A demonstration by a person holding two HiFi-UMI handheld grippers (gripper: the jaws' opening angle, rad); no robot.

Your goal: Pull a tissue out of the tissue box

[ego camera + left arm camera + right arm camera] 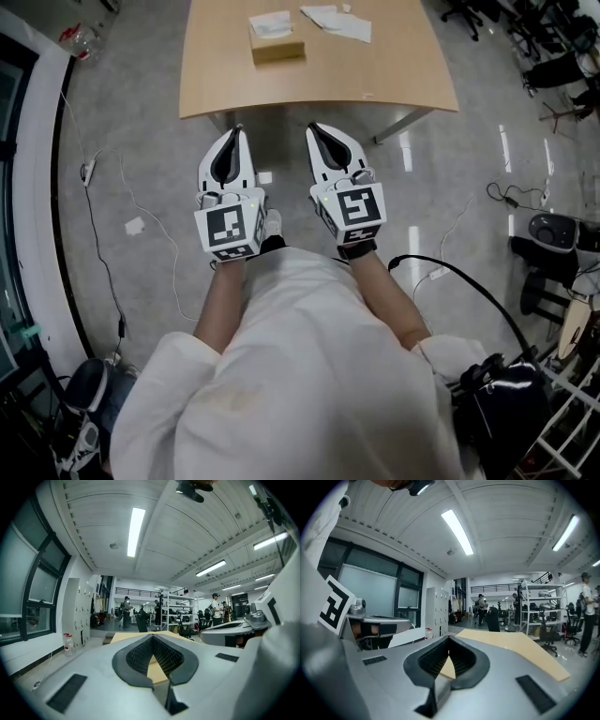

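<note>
The tissue box stands on the table, well beyond both grippers. Nearest, the person's forearms hold the two grippers side by side and apart, over the floor. The left gripper has its jaws closed tip to tip with nothing between them. The right gripper is closed and empty too. Both tips stop just short of the table's near edge. Farther on sits the box, a tissue poking from its top. Loose tissues lie beyond it to the right.
</note>
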